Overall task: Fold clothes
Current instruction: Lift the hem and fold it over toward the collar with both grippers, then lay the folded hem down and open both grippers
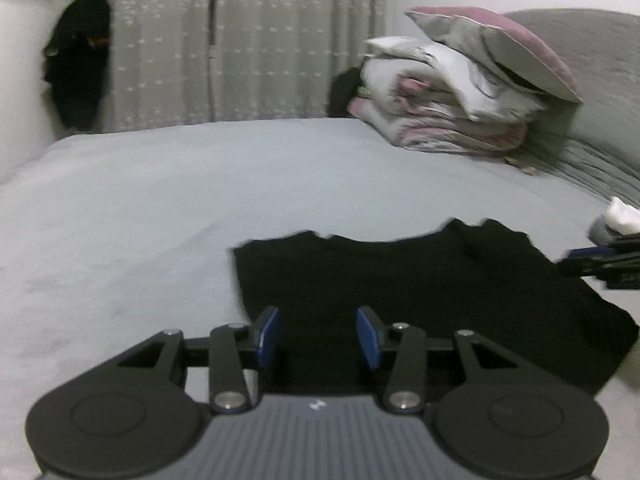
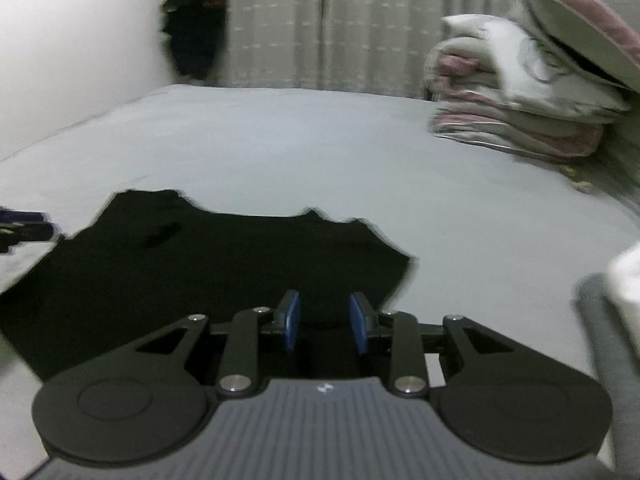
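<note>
1. A black garment [image 1: 420,292] lies flat on the grey bed sheet [image 1: 160,200], at the near edge of the bed, below both grippers. Its outline is compact and roughly rectangular, with a scooped far edge that may be a neckline. Whether it is spread for folding or already part-folded, I cannot tell: the dark cloth hides any layer lines.
2. The left gripper [image 1: 318,334] hangs over the garment's near-left portion with its jaws parted and nothing between the blue pads [image 1: 269,330].
3. The right gripper [image 2: 325,322] hangs over the near-right portion, close to the right edge, likewise released and empty. Judgement: the two tools flank the garment, a stance that suits pinching a hem or letting one go.
4. Materials: the garment is matte, limp, thin knit; the edges look ragged, partly from blur. The sheet is smooth and taut, with low friction likely.
5. At far right, a stack of folded bedding [image 1: 440,112], pink and white and puffy, with a cushion [image 1: 500,48] leaning on top.
6. At far left, a dark garment hanging [image 1: 78,64] beside the patterned curtain [image 1: 240,40].
</note>
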`<state>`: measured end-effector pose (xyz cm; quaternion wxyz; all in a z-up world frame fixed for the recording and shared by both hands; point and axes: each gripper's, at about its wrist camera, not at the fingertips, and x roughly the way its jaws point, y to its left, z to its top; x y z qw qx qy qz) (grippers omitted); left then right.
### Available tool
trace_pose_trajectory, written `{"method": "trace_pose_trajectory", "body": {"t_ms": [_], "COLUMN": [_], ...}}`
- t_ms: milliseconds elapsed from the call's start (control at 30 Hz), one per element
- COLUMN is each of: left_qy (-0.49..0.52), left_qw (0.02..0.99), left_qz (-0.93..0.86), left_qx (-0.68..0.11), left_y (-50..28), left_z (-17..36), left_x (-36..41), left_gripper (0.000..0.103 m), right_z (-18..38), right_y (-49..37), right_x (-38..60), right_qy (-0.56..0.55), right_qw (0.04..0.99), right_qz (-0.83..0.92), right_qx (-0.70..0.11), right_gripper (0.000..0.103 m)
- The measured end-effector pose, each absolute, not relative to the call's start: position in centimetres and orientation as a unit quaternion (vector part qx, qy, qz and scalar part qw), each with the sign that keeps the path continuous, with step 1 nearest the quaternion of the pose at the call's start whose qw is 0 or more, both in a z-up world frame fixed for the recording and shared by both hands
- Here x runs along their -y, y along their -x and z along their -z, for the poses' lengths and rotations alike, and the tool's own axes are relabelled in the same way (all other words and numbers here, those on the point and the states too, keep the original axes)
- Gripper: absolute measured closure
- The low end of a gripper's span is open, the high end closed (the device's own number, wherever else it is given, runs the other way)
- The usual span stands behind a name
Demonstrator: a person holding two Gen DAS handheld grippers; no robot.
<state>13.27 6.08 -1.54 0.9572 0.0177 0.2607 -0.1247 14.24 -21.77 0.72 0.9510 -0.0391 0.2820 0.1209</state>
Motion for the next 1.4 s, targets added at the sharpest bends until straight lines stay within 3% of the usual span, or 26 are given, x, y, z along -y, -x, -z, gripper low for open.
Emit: {"method": "trace_pose_trajectory", "body": {"t_ms": [267,367,533,900,1400], "left_qy": [-0.037,-0.032,-0.032,0.142,0.330], "left_qw": [0.950,0.951,0.953,0.925,0.854], "left_qz": [0.124,0.112,0.074,0.068,0.109], "left_qx": [-0.286,-0.286,-0.292,-0.345,-0.387], "left_y": [-14.3,-14.2,-14.2,-11.0,-5.4], "left_z": [4.3,4.4,4.1,3.1,4.1], "left_x": [-4.7,-6.2,-8.8,-14.7,-15.9], "left_gripper": [0.059,0.059,0.058,0.053,0.048], "right_z": [2.1,2.8,2.6,0.6,0.4], "right_y": [-15.5,-15.9,-15.3,-11.8,-4.5], "right_x": [18.1,20.3,23.1,27.5,29.9], "right_qy": [0.058,0.032,0.030,-0.069,-0.230], "right_qw": [0.939,0.941,0.947,0.942,0.905], "right_qz": [-0.143,-0.136,-0.101,-0.073,-0.080], "right_qx": [-0.308,-0.308,-0.303,-0.322,-0.348], "right_gripper": [0.071,0.064,0.064,0.059,0.057]}}
